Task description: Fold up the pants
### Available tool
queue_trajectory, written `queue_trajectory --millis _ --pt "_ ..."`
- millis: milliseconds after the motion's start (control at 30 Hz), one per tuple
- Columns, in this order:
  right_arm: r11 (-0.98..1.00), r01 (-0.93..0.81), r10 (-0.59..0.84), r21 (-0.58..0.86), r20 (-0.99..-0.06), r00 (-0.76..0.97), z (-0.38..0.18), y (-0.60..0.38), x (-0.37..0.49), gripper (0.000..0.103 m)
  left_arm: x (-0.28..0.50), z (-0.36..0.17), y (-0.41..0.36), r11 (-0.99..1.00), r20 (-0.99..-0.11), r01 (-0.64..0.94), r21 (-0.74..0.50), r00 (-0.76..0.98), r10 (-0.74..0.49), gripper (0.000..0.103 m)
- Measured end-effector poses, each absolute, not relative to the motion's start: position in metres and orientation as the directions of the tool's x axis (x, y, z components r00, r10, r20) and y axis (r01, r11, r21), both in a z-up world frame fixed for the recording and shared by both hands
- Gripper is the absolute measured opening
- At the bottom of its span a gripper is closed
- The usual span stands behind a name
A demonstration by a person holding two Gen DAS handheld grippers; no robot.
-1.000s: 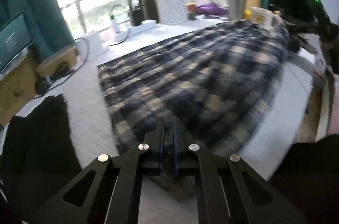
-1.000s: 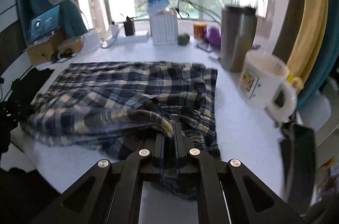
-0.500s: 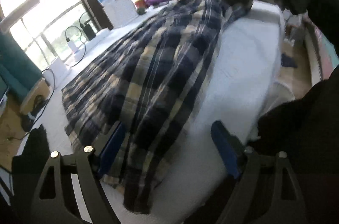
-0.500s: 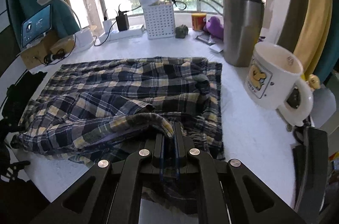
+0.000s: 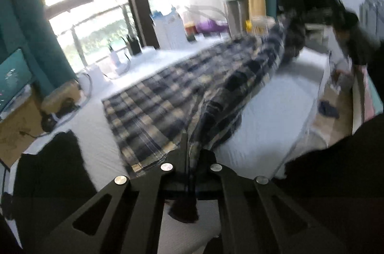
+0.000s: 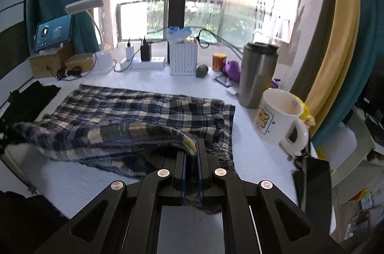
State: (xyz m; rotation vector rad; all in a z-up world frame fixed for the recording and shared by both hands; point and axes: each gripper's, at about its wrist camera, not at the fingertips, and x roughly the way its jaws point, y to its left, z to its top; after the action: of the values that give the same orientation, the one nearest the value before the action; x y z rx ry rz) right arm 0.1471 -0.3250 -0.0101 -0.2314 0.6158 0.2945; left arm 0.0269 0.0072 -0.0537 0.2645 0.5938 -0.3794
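Plaid pants (image 6: pixel 134 119) lay spread across the white bench (image 6: pixel 254 158). Left claw (image 5: pixel 190 146) and right claw (image 6: pixel 192 153) each clenched the near-edge fabric, raised off the bench.

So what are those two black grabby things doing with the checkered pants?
A person is folding the plaid pants on a white table, using a hand-held gripper in each hand. The right gripper is shut on one end of the near edge, and the left gripper is shut on the other end. That near edge is lifted off the table between them, while the far part lies flat. A white mug and a steel tumbler stand right beside the pants.
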Motion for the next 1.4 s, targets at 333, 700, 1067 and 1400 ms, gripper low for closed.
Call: queue_trajectory --millis 333,700,1067,1400 --pt "0.940 -0.319 0.223 -0.122 -0.491 0.842 0.023 -0.332 0.105 0.007 0.009 0.013 0.020 0.907 -0.446 0.408 0.101 0.834 -0.326 0.001" --pt "0.938 -0.305 0.214 -0.167 -0.416 0.884 0.045 -0.334 0.057 0.007 -0.022 0.061 0.026 0.902 -0.349 0.418 0.108 0.866 -0.359 0.002" --pt "0.945 -0.272 0.193 -0.184 -0.358 0.913 0.056 -0.341 0.028 0.007 -0.036 0.078 0.025 0.879 -0.314 0.469 0.084 0.850 -0.424 0.002" --pt "0.937 -0.293 0.207 -0.189 -0.376 0.903 0.053 -0.332 0.059 0.007 -0.011 0.066 0.031 0.888 -0.358 0.456 0.059 0.840 -0.407 0.001"
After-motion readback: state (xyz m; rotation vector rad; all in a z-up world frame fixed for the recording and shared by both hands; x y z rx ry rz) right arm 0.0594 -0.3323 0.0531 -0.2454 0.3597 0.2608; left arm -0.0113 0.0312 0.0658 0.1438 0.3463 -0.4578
